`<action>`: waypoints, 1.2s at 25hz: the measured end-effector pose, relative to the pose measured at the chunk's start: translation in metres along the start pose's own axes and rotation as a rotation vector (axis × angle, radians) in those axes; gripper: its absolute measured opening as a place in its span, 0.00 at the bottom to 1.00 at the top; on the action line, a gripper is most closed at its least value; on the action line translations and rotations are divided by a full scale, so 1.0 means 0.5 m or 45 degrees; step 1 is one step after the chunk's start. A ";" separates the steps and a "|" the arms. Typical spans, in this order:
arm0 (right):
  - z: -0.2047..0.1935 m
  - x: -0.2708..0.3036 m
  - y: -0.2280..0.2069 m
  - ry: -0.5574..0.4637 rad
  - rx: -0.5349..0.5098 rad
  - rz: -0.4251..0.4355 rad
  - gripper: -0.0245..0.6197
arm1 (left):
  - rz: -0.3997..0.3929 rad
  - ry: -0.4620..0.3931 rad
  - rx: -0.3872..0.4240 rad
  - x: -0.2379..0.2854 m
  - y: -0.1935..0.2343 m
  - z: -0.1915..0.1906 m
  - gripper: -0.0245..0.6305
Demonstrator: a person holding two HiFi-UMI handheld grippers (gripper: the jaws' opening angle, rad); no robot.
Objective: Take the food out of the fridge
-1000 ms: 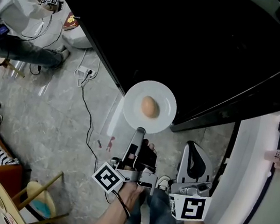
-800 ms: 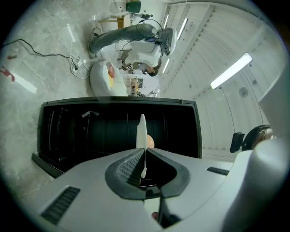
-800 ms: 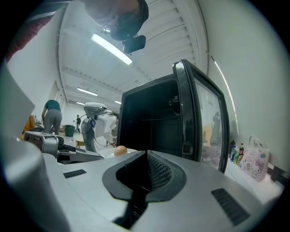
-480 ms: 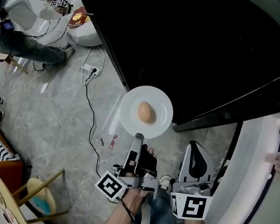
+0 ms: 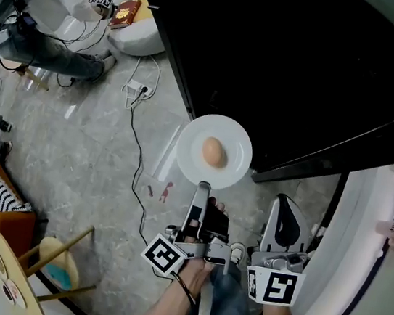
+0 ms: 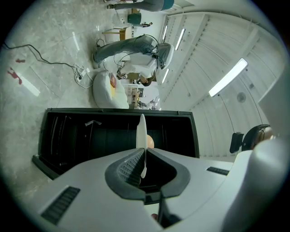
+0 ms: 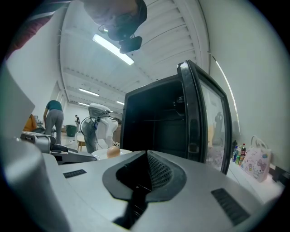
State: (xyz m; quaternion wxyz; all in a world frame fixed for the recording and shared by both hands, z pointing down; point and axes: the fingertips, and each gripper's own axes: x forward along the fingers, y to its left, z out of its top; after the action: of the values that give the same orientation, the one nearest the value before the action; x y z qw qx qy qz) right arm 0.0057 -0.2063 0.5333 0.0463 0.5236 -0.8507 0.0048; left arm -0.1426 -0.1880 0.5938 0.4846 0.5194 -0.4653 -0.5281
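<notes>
Jaws of the left gripper [image 5: 203, 188] clench the plate [image 5: 194, 139] by its near rim in the head view, just outside the fridge [image 5: 307, 59]. We hold it level, because the egg [image 5: 213, 151] lies loose at centre, long axis roughly along the gripper.

Left gripper view: the rim is pinched edge-on.

Right gripper view: the jaws of the right gripper [image 7: 146, 158] are pressed together, nothing between.
</notes>
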 end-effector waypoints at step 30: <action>0.140 0.009 0.024 -0.043 -0.023 0.011 0.07 | -0.008 -0.052 -0.010 -0.008 -0.146 0.032 0.07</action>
State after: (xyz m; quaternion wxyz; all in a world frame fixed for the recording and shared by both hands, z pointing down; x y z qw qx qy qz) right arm -0.0123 -0.2087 0.4644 0.0367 0.5194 -0.8537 -0.0114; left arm -0.1609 -0.1773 0.5218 0.4754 0.5079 -0.4715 -0.5419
